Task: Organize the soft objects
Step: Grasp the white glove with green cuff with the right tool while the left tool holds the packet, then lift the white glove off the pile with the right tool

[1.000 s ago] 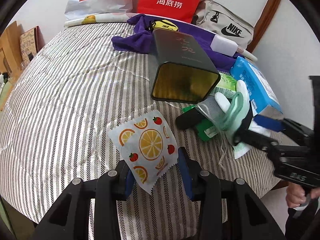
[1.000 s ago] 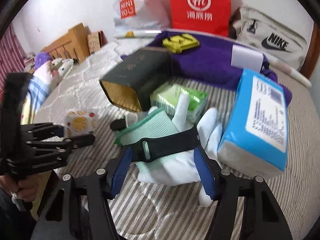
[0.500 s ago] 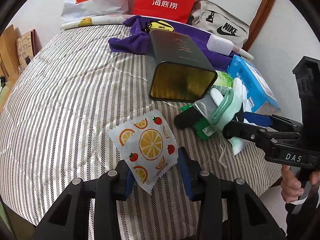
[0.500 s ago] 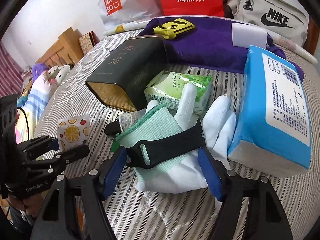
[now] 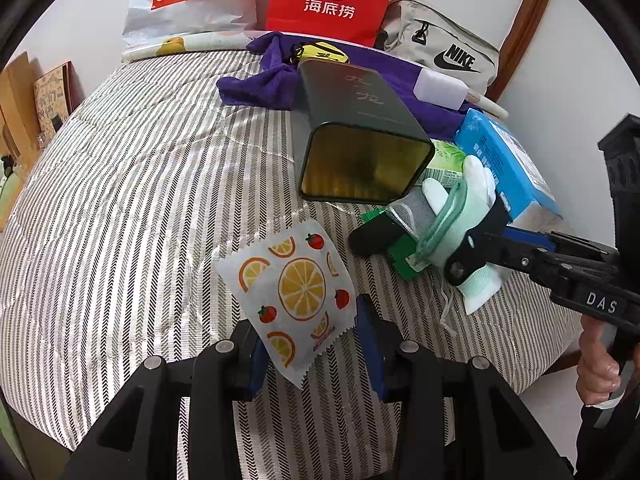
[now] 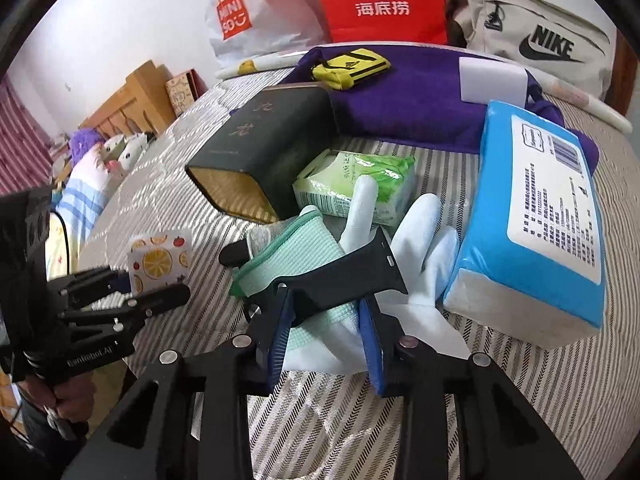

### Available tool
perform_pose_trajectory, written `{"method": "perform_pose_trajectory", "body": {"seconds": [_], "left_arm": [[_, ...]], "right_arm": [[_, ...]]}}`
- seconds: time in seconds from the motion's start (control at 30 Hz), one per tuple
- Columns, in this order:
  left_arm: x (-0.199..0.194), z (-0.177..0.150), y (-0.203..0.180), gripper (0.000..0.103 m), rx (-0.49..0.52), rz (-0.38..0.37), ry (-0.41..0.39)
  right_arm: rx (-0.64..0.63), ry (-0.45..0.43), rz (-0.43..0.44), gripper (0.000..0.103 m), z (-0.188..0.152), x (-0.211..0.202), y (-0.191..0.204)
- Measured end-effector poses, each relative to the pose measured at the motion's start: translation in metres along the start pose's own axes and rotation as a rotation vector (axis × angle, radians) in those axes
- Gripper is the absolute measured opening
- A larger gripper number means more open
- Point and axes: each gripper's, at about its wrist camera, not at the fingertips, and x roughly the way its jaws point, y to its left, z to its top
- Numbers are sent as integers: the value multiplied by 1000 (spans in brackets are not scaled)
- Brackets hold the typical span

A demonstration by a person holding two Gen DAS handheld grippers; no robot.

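Note:
My left gripper [image 5: 310, 320] is shut on a white packet printed with orange slices [image 5: 296, 292], held just above the striped bed cover [image 5: 120, 208]; the same packet [image 6: 158, 260] shows in the right wrist view, in that gripper [image 6: 154, 286]. My right gripper [image 6: 326, 320] has its jaws closing. Its blue pads [image 6: 280, 328] press a mint-and-white glove [image 6: 420, 248] and a black strap [image 6: 340, 276], which buckles upward between them. In the left wrist view that gripper [image 5: 476, 240] reaches in from the right onto the glove [image 5: 476, 184].
A dark tin [image 5: 360, 120] lies on its side with its open mouth facing me. Beside the glove are a green tissue pack [image 6: 356, 180], a blue tissue pack [image 6: 532, 224] and a black item on a green card [image 5: 376, 236]. A purple cloth [image 6: 400, 96] and bags lie behind.
The right gripper's jaws have narrowed onto the glove and strap, and the strap has bent upward. The left gripper and its packet have stayed where they were.

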Motion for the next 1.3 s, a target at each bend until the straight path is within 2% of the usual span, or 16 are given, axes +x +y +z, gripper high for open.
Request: {"method": "perform_pose_trajectory", "body": {"seconds": [0.1, 0.37, 0.43, 0.5, 0.57, 0.7, 0.97, 1.1, 1.3], "left_arm": [[0, 0, 0, 38, 4, 3, 1], [0, 0, -1, 38, 19, 9, 2], [1, 0, -2, 38, 24, 12, 2], [1, 0, -2, 38, 27, 14, 2], [0, 0, -3, 38, 26, 15, 2], [1, 0, -2, 38, 21, 16, 1], [-1, -2, -6, 38, 9, 44, 11], [-3, -5, -8, 38, 2, 59, 19], [-4, -8, -10, 38, -7, 82, 35]], "right_arm": [[31, 24, 18, 56, 3, 9, -2], [83, -2, 30, 58, 13, 11, -1], [79, -22, 25, 56, 15, 8, -1], [67, -33, 17, 35, 16, 6, 0], [58, -35, 19, 32, 16, 3, 0], [52, -59, 37, 16, 12, -10, -1], [20, -116, 72, 10, -2, -44, 0], [40, -144, 38, 10, -8, -57, -10], [53, -110, -25, 16, -24, -61, -28]]}}
